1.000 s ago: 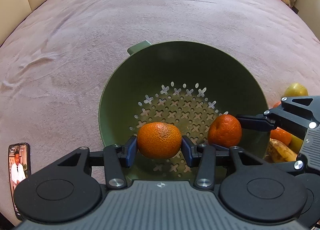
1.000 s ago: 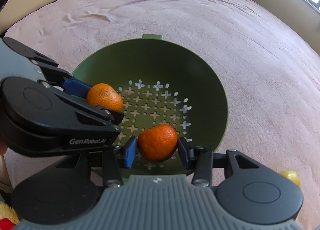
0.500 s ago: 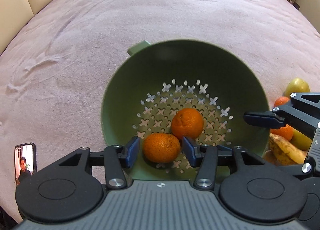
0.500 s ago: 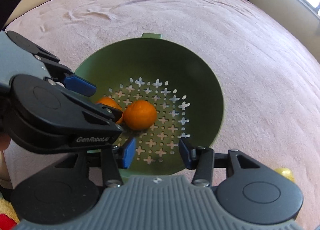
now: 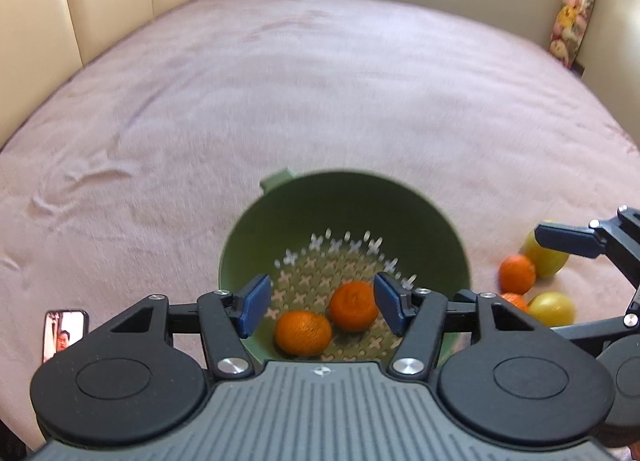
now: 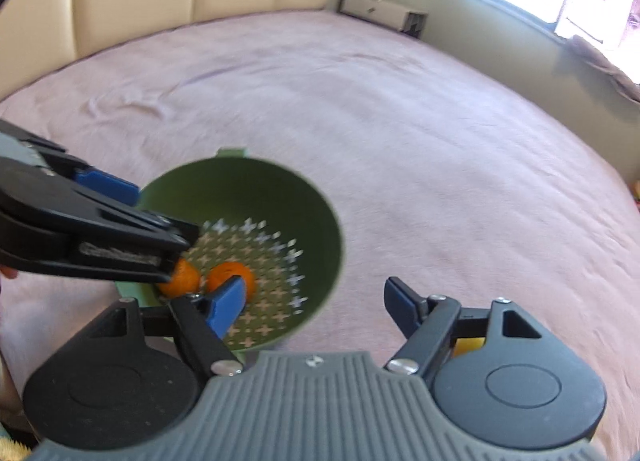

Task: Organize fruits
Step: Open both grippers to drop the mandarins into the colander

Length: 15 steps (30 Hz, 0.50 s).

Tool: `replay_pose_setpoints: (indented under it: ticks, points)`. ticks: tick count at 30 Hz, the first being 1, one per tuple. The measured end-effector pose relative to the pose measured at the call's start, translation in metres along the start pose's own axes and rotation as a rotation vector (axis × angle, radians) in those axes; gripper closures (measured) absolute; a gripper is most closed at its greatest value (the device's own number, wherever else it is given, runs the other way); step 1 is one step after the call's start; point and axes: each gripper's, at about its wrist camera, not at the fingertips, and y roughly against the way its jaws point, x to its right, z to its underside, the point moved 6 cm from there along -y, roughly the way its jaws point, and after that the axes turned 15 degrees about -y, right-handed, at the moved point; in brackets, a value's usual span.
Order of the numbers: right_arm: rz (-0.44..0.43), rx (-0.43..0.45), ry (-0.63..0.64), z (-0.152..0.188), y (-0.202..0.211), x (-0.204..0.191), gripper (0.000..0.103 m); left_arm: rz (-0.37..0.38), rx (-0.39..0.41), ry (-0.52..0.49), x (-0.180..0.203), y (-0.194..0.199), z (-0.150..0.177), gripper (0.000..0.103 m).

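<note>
A green colander sits on the pink bedspread. Two tangerines lie loose on its perforated bottom: one near the front, one just right of it. My left gripper hovers above the bowl, its jaws opening, the blue pads clear of both fruits. My right gripper is lifted over the colander's right rim, jaws opening too, with nothing between them. In the left wrist view one right finger shows at the right edge.
To the right of the colander lie more fruits: a tangerine, another tangerine and two yellow ones. A phone lies at the left. A cream headboard stands beyond the bedspread.
Both grippers let go of their tangerines, which dropped and now rest in the colander. Both grippers opened wider and rose, and the views tilted up to show more of the room.
</note>
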Motion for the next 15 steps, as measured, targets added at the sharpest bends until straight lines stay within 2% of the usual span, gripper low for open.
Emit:
replay_pose_setpoints:
  ticks: [3, 5, 12, 15]
  points:
    - [0.031, 0.032, -0.037, 0.001, 0.015, 0.01, 0.028, 0.002, 0.047, 0.007, 0.002, 0.016, -0.003, 0.03]
    - [0.047, 0.046, -0.061, 0.005, 0.025, 0.017, 0.021, 0.009, 0.072, 0.007, 0.005, 0.026, -0.004, 0.03]
    - [0.087, 0.106, -0.171, 0.022, 0.059, 0.039, 0.018, 0.053, 0.149, -0.016, 0.023, 0.052, 0.003, 0.029]
    - [0.106, 0.135, -0.253, 0.032, 0.072, 0.052, 0.018, 0.101, 0.154, 0.003, 0.034, 0.053, 0.008, 0.028]
